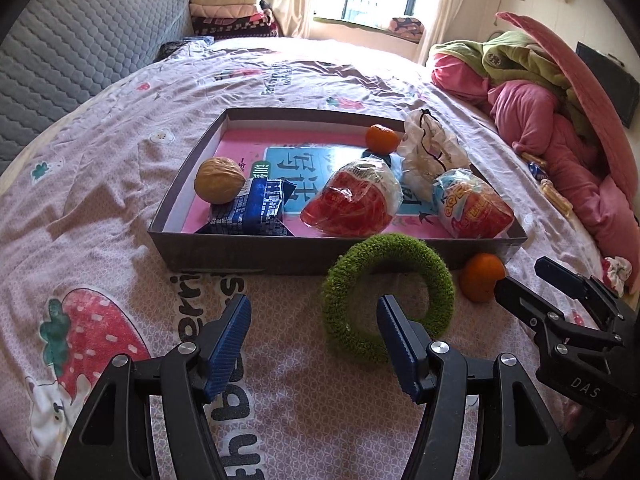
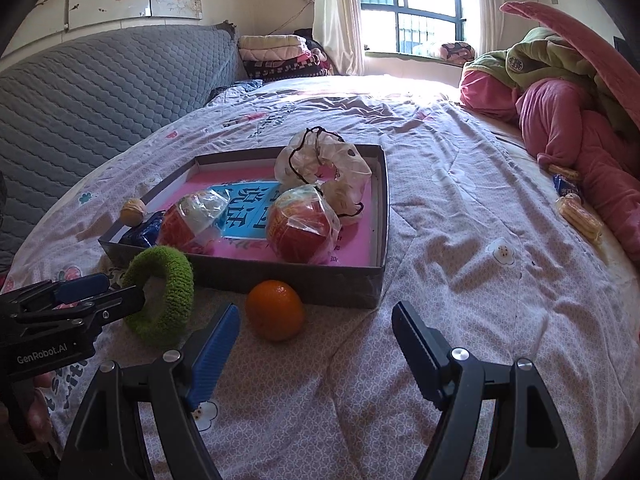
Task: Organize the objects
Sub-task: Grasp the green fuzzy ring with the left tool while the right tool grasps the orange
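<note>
Objects for organizing sit mostly inside a shallow box (image 1: pixel 240 250) on the bed (image 2: pixel 460 240): a walnut (image 1: pixel 219 185), blue packet (image 1: pixel 256 208) and two red snack bags (image 1: pixel 352 204). Outside its near wall lie a green ring (image 1: pixel 436 280) and an orange (image 2: pixel 275 310), probably awaiting collection. Left gripper (image 1: pixel 312 344) stands wide open and empty, one finger inside the ring's hole. Right gripper (image 2: pixel 316 344) is wide open, empty, near the orange. Legible: "GenRobot.AI", "DAS".
</note>
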A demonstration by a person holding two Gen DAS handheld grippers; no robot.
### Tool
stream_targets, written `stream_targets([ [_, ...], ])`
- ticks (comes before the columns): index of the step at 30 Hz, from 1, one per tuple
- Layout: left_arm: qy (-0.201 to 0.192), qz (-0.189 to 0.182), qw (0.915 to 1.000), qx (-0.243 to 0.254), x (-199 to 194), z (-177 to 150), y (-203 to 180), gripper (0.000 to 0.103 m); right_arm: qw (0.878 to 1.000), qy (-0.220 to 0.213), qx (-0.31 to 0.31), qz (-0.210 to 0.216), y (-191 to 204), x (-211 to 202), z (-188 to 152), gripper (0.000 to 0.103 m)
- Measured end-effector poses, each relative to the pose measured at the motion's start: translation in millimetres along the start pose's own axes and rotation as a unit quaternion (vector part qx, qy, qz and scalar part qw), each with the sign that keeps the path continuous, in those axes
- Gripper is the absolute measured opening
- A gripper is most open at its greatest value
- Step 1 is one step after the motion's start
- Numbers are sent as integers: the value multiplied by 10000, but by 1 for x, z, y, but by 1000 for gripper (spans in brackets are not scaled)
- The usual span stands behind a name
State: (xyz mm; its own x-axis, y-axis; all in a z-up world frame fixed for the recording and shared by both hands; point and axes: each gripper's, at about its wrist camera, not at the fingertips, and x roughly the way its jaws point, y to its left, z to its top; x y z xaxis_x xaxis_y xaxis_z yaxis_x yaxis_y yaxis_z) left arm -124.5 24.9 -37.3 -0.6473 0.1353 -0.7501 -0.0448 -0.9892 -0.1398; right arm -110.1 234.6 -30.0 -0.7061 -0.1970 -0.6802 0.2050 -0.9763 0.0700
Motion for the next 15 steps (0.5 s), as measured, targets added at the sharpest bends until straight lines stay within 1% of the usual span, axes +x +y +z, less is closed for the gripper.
stream_targets([
  [7,16,-65,10000,-53,10,2,3,67,9999,83,-138,-27,10,12,-2,78],
  [9,0,-117,9999,-70,12,3,3,61,9998,92,-162,-60,12,15,-4,77],
  [11,11,-154,9999,-48,14,4,1,56,9997,94,-177,-120,14,18,-4,72],
  [15,46,-222,9997,4,20,5,-3,45,9997,141,-172,-123,15,24,-4,69],
])
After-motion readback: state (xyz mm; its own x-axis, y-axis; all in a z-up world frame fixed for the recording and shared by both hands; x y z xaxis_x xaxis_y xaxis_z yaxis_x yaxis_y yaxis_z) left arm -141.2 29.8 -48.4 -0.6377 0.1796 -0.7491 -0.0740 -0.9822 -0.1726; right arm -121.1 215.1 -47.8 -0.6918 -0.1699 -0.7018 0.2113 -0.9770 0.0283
